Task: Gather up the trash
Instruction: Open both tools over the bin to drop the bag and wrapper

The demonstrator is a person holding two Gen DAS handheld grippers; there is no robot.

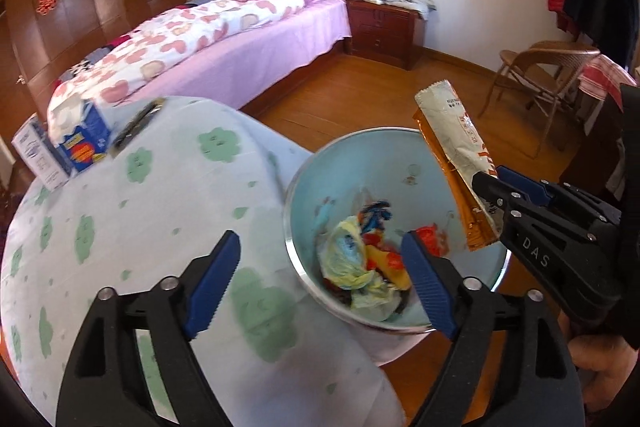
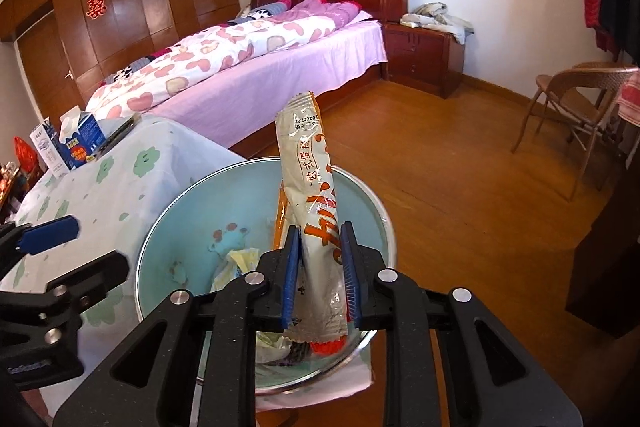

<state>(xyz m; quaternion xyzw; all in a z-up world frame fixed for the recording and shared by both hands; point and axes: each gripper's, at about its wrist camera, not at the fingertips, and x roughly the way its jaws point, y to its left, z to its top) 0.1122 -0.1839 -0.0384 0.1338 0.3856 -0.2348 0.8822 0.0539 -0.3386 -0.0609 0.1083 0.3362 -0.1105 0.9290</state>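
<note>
Several crumpled scraps already lie in the bin; above it the right claw grips a snack wrapper, undropped; the left claw gapes empty

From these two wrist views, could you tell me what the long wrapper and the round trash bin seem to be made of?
The wrapper held by the right gripper looks like thin glossy plastic film: it creases, shows bright glare, and has crimped sealed ends. The trash bin has a shiny silvery rim, probably metal, and a smooth pale blue inside with small printed figures; whether that wall is painted metal or plastic is unclear.
</note>
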